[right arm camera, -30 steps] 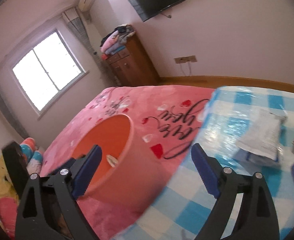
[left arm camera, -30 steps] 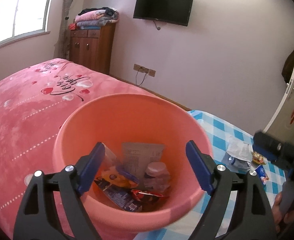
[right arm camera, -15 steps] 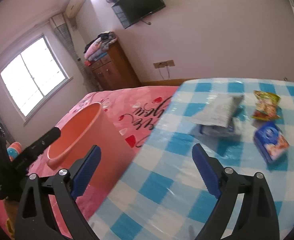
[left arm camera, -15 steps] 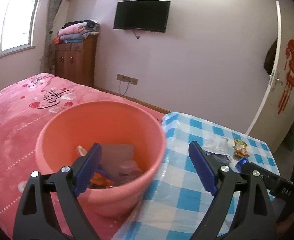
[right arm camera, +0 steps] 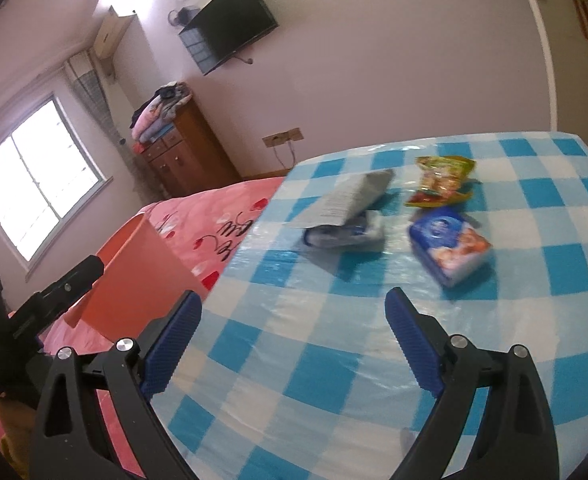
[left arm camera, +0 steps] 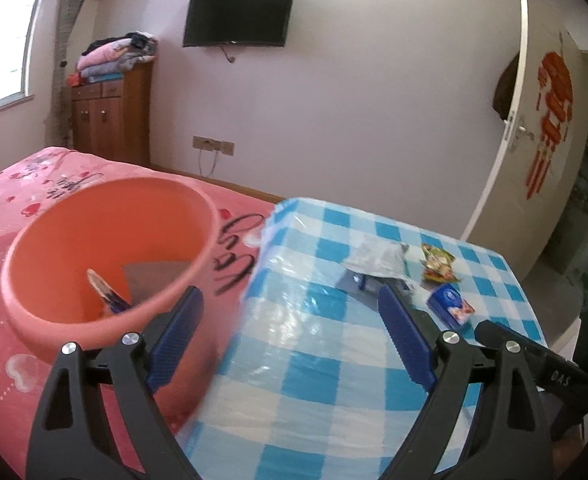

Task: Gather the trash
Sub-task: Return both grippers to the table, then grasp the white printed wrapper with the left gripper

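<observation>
The round salmon-pink plastic bucket [left arm camera: 106, 248] on the pink bed already holds several wrappers. A grey foil pouch [right arm camera: 349, 198], blue tissue pack [right arm camera: 449, 242] and yellow-green snack wrapper [right arm camera: 441, 180] remain on the blue-checked bench [right arm camera: 333, 360]. Both the left claw [left arm camera: 290, 340] and right claw [right arm camera: 294, 344] gape wide and empty.

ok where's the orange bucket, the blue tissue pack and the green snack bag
orange bucket [left arm camera: 46, 320], left wrist view, front rim
blue tissue pack [right arm camera: 447, 242], right wrist view, top face
green snack bag [right arm camera: 441, 180], right wrist view, middle of wrapper

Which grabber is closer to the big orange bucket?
The left. The left gripper hangs right beside the orange bucket, its near jaw just past the rim. The right gripper is over the checked table, with the bucket off to its side.
</observation>
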Tool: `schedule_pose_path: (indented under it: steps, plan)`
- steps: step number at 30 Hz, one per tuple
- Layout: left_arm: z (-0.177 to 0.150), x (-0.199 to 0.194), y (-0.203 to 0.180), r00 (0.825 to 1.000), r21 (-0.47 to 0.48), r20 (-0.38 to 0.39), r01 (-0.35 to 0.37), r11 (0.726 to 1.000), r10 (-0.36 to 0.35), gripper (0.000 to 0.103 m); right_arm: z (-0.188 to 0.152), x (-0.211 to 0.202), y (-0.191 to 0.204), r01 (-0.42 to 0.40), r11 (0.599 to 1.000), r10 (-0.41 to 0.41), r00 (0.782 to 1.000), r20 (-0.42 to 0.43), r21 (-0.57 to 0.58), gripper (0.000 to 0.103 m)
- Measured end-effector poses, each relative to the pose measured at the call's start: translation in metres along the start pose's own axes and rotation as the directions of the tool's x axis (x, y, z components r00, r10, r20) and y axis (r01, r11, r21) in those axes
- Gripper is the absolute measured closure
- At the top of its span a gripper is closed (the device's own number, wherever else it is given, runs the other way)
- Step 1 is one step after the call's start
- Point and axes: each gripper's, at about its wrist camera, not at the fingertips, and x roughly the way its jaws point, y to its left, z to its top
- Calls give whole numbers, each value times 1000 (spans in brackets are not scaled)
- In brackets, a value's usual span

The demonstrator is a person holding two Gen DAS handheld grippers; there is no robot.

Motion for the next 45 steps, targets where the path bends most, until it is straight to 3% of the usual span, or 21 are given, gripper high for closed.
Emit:
schedule_pose_path:
  steps: [7,13,20,22,23,27,29,33,38,42,45]
  plan:
    - [-12,22,-29,995,15,-83,56,998,-55,14,-7,-13,-35,30,998,-32,999,32,51,8]
    - [-20,45,-64,985,112,-160,84,990,-66,14,-12,-18,-70,48,993,-52,998,39,106,8]
    - [4,82,-110,974,210,-190,166,964,-127,14,-11,-26,-93,40,996,-45,997,61,86,8]
    - [15,107,-125,962,225,-232,196,954,-143,14,-10,-28,-100,29,995,-35,997,64,93,8]
    - [21,126,-133,946,222,-278,230,948,-164,14,-9,-29,-104,23,995,-29,997,65,101,8]
    - [36,181,-153,914,211,-367,262,942,-172,17,-7,-31,-125,6,989,-16,998,65,147,8]
    - [42,207,-157,910,202,-388,238,950,-145,23,-7,-31,-136,-5,983,-7,998,64,184,8]
    - [49,260,-160,882,209,-465,192,959,-75,23,-7,-33,-151,-35,973,21,998,63,228,8]
    - [50,291,-153,861,200,-507,153,968,-32,23,-4,-38,-157,-65,966,47,996,75,250,8]
    - [49,305,-151,856,206,-517,125,971,-1,24,-5,-40,-162,-78,961,60,995,77,265,8]
    - [48,307,-152,855,179,-519,117,977,-8,31,-5,-42,-166,-77,959,57,995,79,274,8]
